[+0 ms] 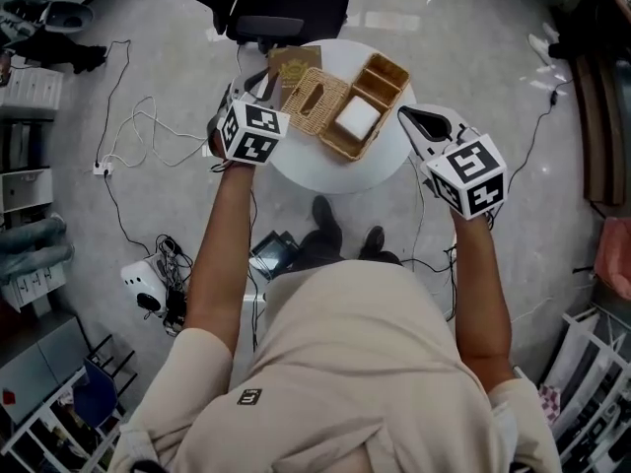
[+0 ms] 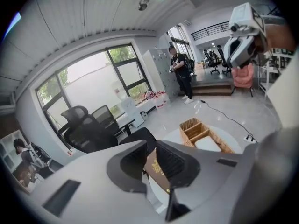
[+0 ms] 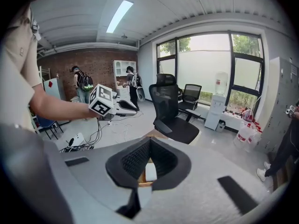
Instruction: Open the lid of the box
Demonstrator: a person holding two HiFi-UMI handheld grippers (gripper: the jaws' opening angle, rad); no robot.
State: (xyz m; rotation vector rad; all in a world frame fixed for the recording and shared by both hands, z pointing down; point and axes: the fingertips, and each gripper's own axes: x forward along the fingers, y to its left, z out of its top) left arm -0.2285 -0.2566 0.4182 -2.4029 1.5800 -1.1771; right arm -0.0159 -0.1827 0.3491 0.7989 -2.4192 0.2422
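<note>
Wickerwork makes the box [image 1: 386,67] and its slotted lid [image 1: 314,100] look light, stiff and rough enough to grip, though probably brittle. Both sit on the round white desk [image 1: 394,166], the lid flat against the open box. Its edge or slot rim seems the best hold. The left gripper [image 2: 150,158] and right gripper [image 3: 148,164] both have their fingers slightly parted, pinching nothing.

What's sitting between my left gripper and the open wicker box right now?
The woven lid, lying on the table between left gripper and wicker box; the head view shows it.
</note>
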